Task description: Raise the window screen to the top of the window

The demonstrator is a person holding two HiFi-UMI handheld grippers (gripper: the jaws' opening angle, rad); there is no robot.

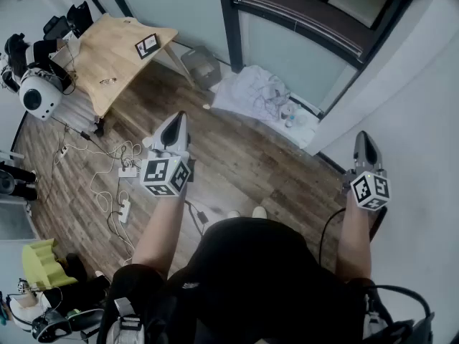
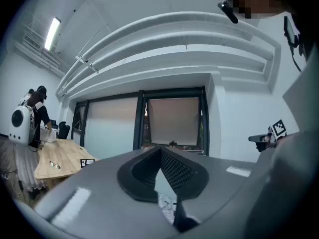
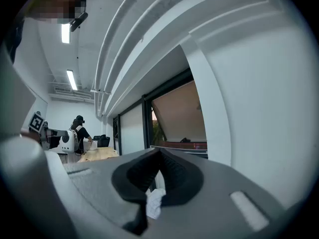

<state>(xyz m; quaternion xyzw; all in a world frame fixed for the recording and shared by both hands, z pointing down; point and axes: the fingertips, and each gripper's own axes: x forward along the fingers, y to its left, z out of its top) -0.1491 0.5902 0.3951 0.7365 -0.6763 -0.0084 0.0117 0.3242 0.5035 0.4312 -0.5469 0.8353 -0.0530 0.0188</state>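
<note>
I see a wood floor [image 1: 237, 156] carrying a crumpled white sheet [image 1: 247, 92], loose cables [image 1: 100, 185] with power strips [image 1: 123, 210], and a wooden table [image 1: 107, 59].

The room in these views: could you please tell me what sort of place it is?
Probably an office or lab workspace: a wooden table stands near a dark-framed window with a window screen, loose cables trail across the wood floor, and strip lights run overhead.

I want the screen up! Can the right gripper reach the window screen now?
Probably not yet: the right gripper, shut and empty, hangs short of the window screen, though nothing blocks the way.
</note>
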